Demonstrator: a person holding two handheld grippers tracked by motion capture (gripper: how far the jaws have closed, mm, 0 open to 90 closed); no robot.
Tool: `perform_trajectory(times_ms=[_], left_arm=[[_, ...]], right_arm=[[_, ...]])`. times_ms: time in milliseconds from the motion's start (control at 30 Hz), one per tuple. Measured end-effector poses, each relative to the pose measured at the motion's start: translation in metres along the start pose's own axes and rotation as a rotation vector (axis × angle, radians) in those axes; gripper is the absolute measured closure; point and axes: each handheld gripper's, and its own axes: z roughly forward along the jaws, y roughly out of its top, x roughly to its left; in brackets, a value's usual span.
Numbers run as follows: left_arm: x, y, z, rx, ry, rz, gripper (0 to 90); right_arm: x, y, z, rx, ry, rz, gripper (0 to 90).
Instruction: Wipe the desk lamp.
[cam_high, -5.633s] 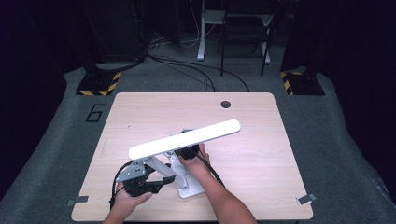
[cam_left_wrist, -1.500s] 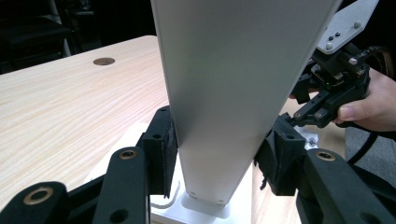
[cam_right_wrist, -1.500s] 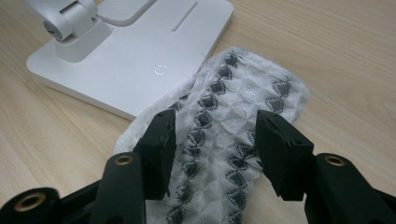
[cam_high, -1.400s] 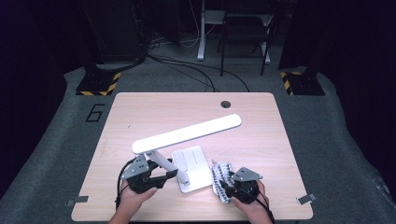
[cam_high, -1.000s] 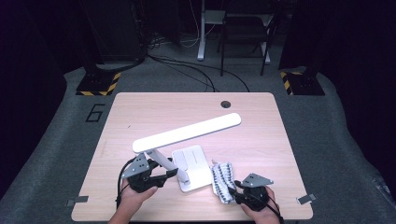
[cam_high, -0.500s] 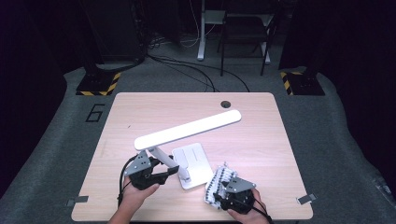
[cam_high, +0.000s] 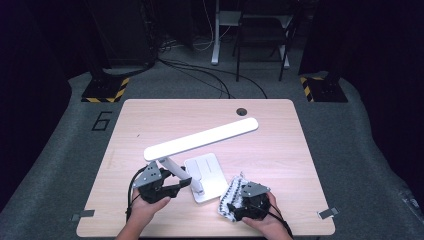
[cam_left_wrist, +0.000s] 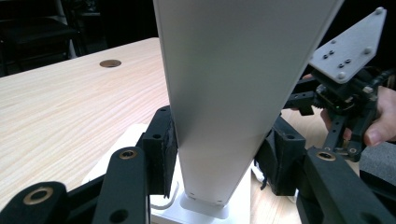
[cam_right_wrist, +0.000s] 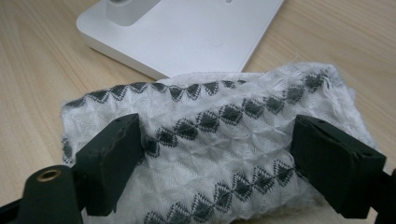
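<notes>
**One lamp, one cloth, two grippers at work**

One white desk lamp (cam_high: 200, 150) stands on the wooden surface (cam_high: 280, 145), and we count one white cloth (cam_high: 231, 197) with dark diamond rows lying just beside the lamp's flat base (cam_high: 207, 172), at its near right corner. We hold two grippers, one in each hand.

The left gripper (cam_high: 177, 184) grasps the lamp's slanted arm (cam_left_wrist: 224, 93): in the left gripper view the pale arm runs straight up between the two black jaws, and both pads press against its sides just above the foot where it meets the base.

The right gripper (cam_high: 235, 200) sits over the cloth. Its jaws have just been opening, and in the right gripper view (cam_right_wrist: 219, 154) they stand released, wide apart, with the bunched cloth (cam_right_wrist: 219, 140) lying between them. The pads rest at the cloth's two ends without squeezing it, and the cloth lies on the surface with its far edge touching or overlapping the base (cam_right_wrist: 187, 28); we cannot tell which.

In the high view the right gripper's body covers much of the cloth, so its full shape is hard to make out. In the left gripper view the lamp's long head is cut off at the top, and the base is mostly hidden behind the arm and jaws.
</notes>
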Motion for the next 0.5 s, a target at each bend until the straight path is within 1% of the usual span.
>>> perform_trajectory(times_ms=[100, 167, 233, 267, 300, 333, 367, 400, 433, 467, 500], left_arm=[[0.000, 0.000, 0.000, -0.002, 0.000, 0.000, 52.9], [0.000, 0.000, 0.000, -0.001, 0.000, -0.001, 52.9], [-0.001, 0.000, 0.000, -0.002, 0.001, -0.002, 52.9], [-0.001, 0.000, 0.000, -0.002, 0.001, -0.002, 52.9], [-0.001, 0.000, 0.000, -0.002, 0.002, -0.003, 52.9], [-0.001, 0.000, 0.000, -0.002, 0.002, -0.003, 52.9], [-0.001, 0.000, 0.000, -0.002, 0.003, -0.002, 52.9], [0.000, 0.000, -0.001, 0.004, 0.000, -0.001, 52.9], [0.000, -0.001, -0.001, 0.003, 0.001, -0.001, 52.9], [-0.001, -0.001, 0.000, -0.005, 0.007, 0.000, 52.9], [-0.001, -0.001, 0.000, -0.006, 0.008, 0.000, 52.9]], right_arm=[[-0.002, -0.001, 0.005, 0.015, 0.016, 0.012, 15.5], [-0.004, -0.002, 0.007, 0.008, 0.023, 0.005, 17.0], [-0.003, -0.002, 0.007, 0.015, 0.037, 0.030, 20.8], [-0.004, -0.002, 0.007, 0.016, 0.047, 0.037, 24.5], [-0.003, -0.002, 0.006, 0.014, 0.050, 0.031, 27.8], [-0.001, -0.003, 0.004, 0.014, 0.052, 0.041, 32.8], [0.000, -0.004, 0.004, 0.011, 0.050, 0.045, 35.9], [0.001, -0.004, 0.003, 0.014, 0.052, 0.036, 39.7], [0.003, -0.004, 0.001, 0.017, 0.057, 0.026, 48.4], [0.006, -0.004, -0.001, 0.022, 0.067, 0.033, 54.9], [0.008, -0.003, -0.002, 0.026, 0.070, 0.025, 60.0]])
